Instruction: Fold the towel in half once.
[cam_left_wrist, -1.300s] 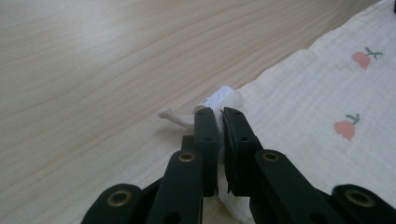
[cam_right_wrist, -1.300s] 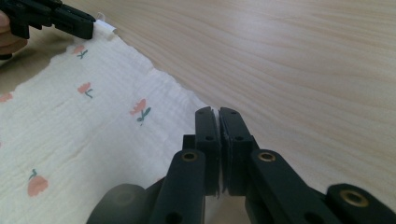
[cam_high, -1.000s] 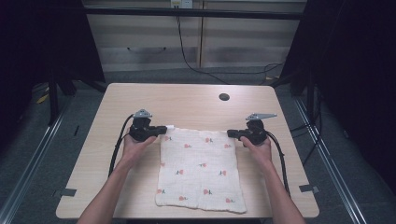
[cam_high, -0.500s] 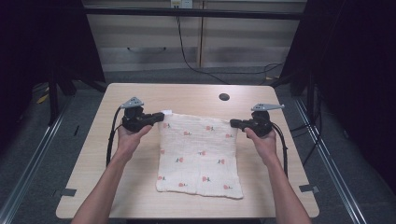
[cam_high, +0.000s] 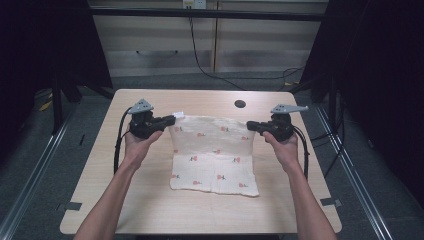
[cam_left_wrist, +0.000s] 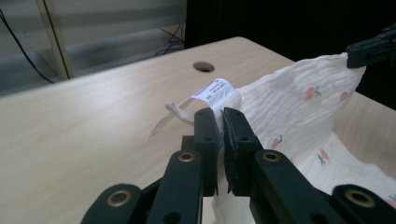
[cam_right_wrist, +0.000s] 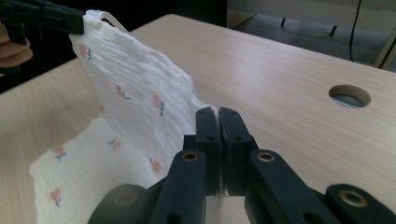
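A white cloth (cam_high: 212, 152) printed with small red flowers hangs by its far edge above the wooden table (cam_high: 150, 205), its near part still lying on the top. My left gripper (cam_high: 172, 119) is shut on the far left corner, where a white label (cam_left_wrist: 213, 88) sticks out past the jaws (cam_left_wrist: 220, 122). My right gripper (cam_high: 250, 125) is shut on the far right corner (cam_right_wrist: 217, 116). The cloth (cam_right_wrist: 135, 98) stretches between them, and the cloth (cam_left_wrist: 299, 102) sags a little in the middle.
A round cable hole (cam_high: 240, 104) sits in the table behind the cloth. Black cables trail from both grippers along the forearms. Dark floor and metal rails flank the table; cabinets stand behind it.
Both grippers have risen and carried the cloth's far edge up off the table. The cloth's near edge has slid away from the person.
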